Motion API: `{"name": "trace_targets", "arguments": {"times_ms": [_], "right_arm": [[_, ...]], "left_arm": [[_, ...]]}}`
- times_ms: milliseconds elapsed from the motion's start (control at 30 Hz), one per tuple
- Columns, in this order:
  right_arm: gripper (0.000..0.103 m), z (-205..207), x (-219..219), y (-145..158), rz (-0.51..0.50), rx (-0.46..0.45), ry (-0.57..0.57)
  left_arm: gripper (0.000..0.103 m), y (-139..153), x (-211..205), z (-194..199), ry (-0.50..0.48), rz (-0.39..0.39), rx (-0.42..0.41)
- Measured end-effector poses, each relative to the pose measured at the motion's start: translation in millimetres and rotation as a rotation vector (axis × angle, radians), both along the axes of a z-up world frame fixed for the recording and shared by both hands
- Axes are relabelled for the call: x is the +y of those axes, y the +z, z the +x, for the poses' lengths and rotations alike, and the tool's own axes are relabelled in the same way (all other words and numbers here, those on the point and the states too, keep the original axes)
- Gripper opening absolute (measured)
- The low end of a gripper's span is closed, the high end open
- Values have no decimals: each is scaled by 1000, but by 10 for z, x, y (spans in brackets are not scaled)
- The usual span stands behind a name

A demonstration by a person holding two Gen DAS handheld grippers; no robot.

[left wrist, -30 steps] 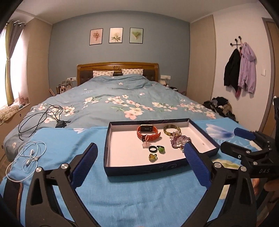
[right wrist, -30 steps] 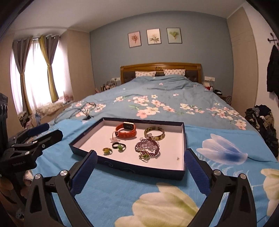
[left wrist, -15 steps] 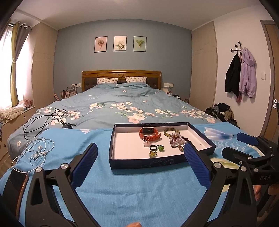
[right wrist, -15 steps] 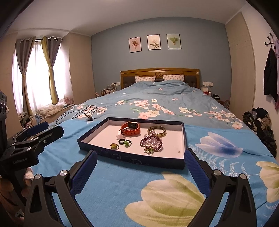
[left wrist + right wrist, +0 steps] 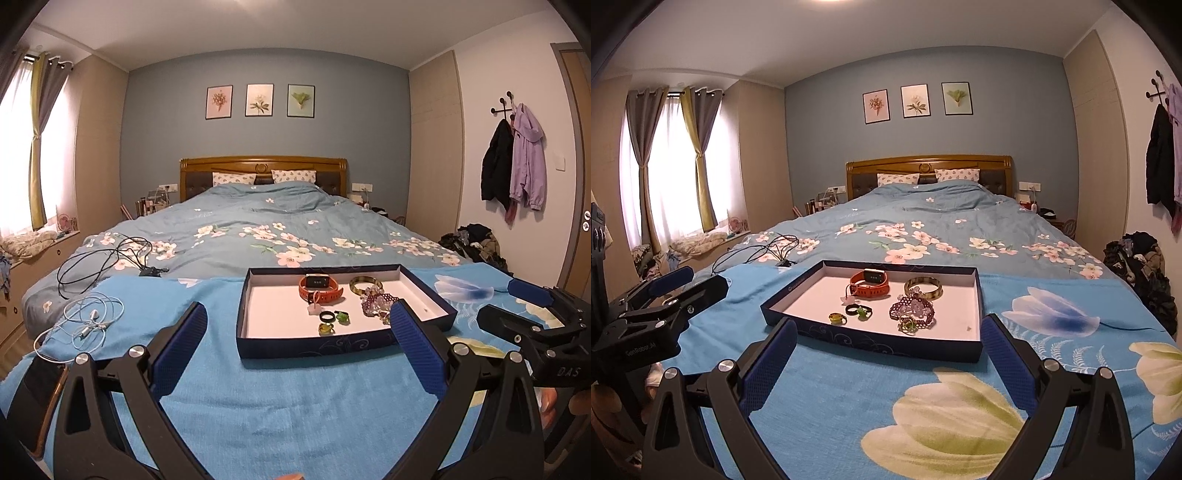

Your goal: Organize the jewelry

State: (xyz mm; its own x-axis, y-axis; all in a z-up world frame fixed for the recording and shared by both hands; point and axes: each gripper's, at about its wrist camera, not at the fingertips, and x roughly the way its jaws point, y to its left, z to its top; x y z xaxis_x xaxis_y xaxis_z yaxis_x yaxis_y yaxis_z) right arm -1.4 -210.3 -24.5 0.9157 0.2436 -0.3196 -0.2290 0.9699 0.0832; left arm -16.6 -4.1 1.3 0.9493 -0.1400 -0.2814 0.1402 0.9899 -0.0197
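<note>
A shallow dark-blue tray (image 5: 314, 349) (image 5: 886, 345) with a white floor lies on the blue blanket. In it are an orange smartwatch (image 5: 319, 286) (image 5: 870, 282), a gold bangle (image 5: 365, 284) (image 5: 923, 287), a purple bead bracelet (image 5: 376, 304) (image 5: 912, 310), a black ring (image 5: 327, 316) (image 5: 852, 309), a green ring (image 5: 342, 316) (image 5: 863, 312) and a yellow ring (image 5: 326, 328) (image 5: 837, 318). My left gripper (image 5: 297, 349) is open and empty, short of the tray's near wall. My right gripper (image 5: 886, 354) is open and empty, also short of the tray. Each gripper shows in the other's view: the right (image 5: 524, 314), the left (image 5: 676, 291).
White earphones (image 5: 88, 321) and a black cable (image 5: 107, 258) (image 5: 764, 251) lie on the bed left of the tray. A phone (image 5: 37, 387) lies at the near left edge. Clothes are piled on the floor (image 5: 1145, 266) at the right. The bed stretches back to a wooden headboard (image 5: 264, 170).
Both grippers have pulled back and tilted upward, so the tray sits lower and farther in both views. The jewelry has not moved. Both grippers stay open.
</note>
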Motion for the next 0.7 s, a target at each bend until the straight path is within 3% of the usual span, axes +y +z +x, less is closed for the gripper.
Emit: {"name": "trace_targets", "arguments": {"times_ms": [700], "right_arm": [[96,-78,22,43,-30,-40,-29]], "left_arm": [[97,-2,25,-68,44,-5,-33]]}}
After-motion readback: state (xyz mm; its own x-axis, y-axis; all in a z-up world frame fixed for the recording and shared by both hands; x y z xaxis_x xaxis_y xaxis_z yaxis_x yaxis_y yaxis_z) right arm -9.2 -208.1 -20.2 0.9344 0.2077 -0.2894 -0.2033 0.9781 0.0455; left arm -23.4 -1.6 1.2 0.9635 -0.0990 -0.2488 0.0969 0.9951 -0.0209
